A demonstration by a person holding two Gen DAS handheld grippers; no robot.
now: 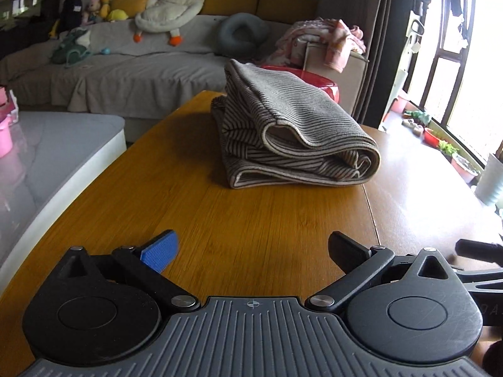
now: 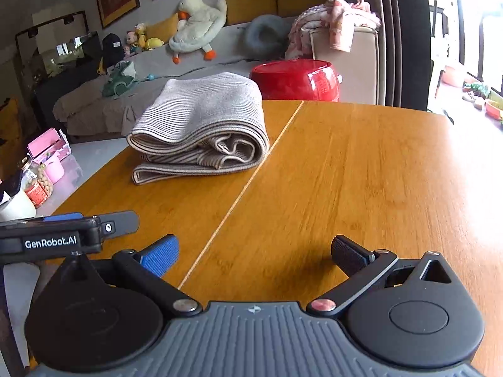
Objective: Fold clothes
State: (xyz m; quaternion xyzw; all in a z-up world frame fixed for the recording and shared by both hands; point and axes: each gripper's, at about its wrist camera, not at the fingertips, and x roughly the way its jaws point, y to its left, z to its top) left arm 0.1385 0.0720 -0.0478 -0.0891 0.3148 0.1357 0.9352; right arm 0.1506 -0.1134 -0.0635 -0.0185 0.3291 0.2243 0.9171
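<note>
Left wrist view, L to R: grey side table point(image 1: 63, 144) w/ pink container point(image 1: 4, 136) at far left edge; then wooden table point(image 1: 239, 220). Left gripper point(image 1: 253, 253) low over near edge, jaws spread wide, nothing between them; blue pad point(image 1: 160, 253) on one finger. Folded striped garment point(image 1: 292, 138) lies on far part of tabletop, well apart from gripper, several layers stacked. Long axis runs roughly near-right to far-left here; rolled fold faces right, loose hemmed edges face near-left. Behind: grey sofa point(image 1: 119, 72) w/ plush duck point(image 1: 173, 6), pink clothes pile point(image 1: 320, 40), window point(image 1: 465, 72) at right.

Right wrist view, L to R: jar of nuts point(image 2: 37, 185) and pink box point(image 2: 47, 147) on side table; left gripper's body, marked GenRobot.AI, pokes in at left. Right gripper point(image 2: 254, 254) also wide apart, empty, above tabletop near seam point(image 2: 251, 182). Garment point(image 2: 201, 128) sits left of seam, just touching it at the rolled end. Red stool point(image 2: 295, 78) behind table's far edge. Tabletop between grippers and garment is bare.
</note>
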